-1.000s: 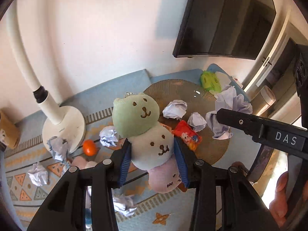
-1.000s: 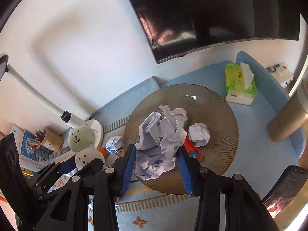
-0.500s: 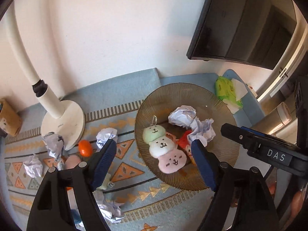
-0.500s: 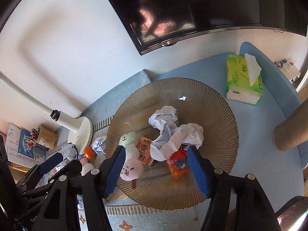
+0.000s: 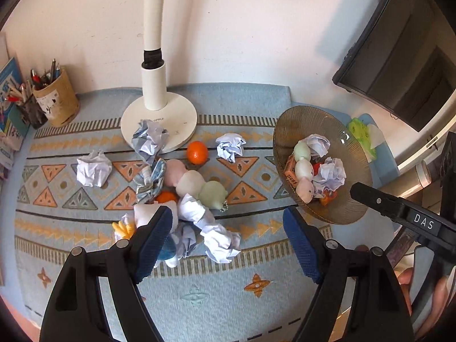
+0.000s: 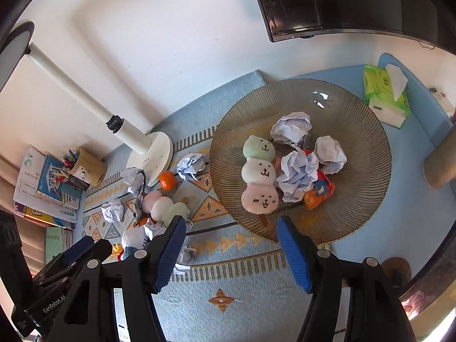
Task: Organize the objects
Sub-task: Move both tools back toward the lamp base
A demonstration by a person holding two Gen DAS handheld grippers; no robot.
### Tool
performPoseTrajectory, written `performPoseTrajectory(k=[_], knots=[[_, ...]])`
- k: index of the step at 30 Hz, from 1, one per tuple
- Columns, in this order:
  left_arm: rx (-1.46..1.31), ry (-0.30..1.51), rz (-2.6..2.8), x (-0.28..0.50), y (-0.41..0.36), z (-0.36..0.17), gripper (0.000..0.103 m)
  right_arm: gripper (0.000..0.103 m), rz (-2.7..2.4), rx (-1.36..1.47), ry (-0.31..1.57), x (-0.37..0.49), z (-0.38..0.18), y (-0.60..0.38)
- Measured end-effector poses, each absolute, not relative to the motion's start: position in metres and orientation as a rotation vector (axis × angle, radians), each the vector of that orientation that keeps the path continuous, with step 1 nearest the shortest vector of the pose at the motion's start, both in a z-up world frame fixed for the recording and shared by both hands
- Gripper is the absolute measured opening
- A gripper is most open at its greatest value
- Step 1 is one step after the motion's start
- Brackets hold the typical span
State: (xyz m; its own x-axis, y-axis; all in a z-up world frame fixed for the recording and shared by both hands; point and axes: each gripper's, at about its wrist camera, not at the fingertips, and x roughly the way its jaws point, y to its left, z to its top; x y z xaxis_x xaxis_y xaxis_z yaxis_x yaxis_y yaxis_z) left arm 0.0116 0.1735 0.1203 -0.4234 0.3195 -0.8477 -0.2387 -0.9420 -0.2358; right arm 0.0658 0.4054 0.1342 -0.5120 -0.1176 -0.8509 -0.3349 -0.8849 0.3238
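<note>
You had both the left gripper (image 5: 228,239) and the right gripper (image 6: 230,249) spread apart and empty, since the dango plush (image 6: 259,179) and crumpled paper (image 6: 297,176) already lay in the ribbed bowl (image 6: 356,131), while more paper balls (image 5: 219,236) waited on the mat (image 5: 199,293).

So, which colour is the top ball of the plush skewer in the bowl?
Pale green, on the plush skewer; clearest in the right wrist view.

We see bright daylight, sharp focus throughout; strong fisheye bending and dark vignetting at the edges; a glare spot on the glass plate (image 6: 319,97), overexposure beyond its lower right.
</note>
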Motion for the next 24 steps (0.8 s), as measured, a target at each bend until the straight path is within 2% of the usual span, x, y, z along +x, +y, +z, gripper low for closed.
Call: performPoseTrajectory(k=[7,17,24], knots=[[-1.450,-0.189,2.355,0.033,0.116,0.108,0.079,0.065,2.523,-1.461,0.672,0.084,0.131,0.336],[-1.504,-0.184,2.312,0.045,0.050,0.083,0.079,0.065,2.519,-1.533,0.649,0.090,0.105,0.254],[-1.564,-0.122,2.243,0.054,0.042,0.061,0.079,0.065,2.478,-1.560,0.688,0.095,0.091,0.237]])
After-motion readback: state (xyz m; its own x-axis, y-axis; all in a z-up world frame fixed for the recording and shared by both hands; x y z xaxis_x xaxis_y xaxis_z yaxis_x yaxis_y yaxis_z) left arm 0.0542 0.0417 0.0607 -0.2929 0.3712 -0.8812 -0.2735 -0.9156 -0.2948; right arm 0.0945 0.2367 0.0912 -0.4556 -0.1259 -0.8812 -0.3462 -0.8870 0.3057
